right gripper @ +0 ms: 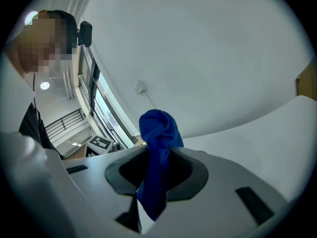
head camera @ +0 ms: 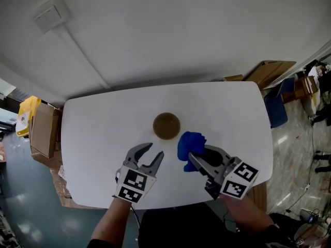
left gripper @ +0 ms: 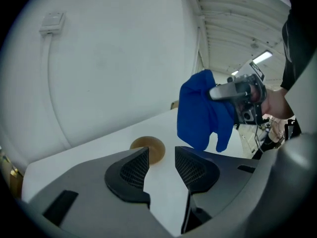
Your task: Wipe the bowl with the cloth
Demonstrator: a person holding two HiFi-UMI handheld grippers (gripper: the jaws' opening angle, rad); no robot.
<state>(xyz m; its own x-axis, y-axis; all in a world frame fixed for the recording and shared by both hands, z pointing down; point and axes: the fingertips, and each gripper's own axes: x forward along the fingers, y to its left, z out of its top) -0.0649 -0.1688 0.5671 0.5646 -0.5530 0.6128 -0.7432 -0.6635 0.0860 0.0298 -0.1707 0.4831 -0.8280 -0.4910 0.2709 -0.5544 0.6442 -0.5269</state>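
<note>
A small brown bowl stands upright near the middle of the white table. My left gripper hovers just in front of it, open, with nothing between its jaws; in the left gripper view the bowl shows beyond the gripper's tips. My right gripper is shut on a bunched blue cloth, held just right of the bowl and above the table. The cloth hangs pinched between the right gripper's jaws. From the left gripper view the cloth dangles from the right gripper.
Cardboard boxes and a yellow item sit off the table's left edge. More boxes and a blue object lie at the right. A white wall with a junction box stands behind the table.
</note>
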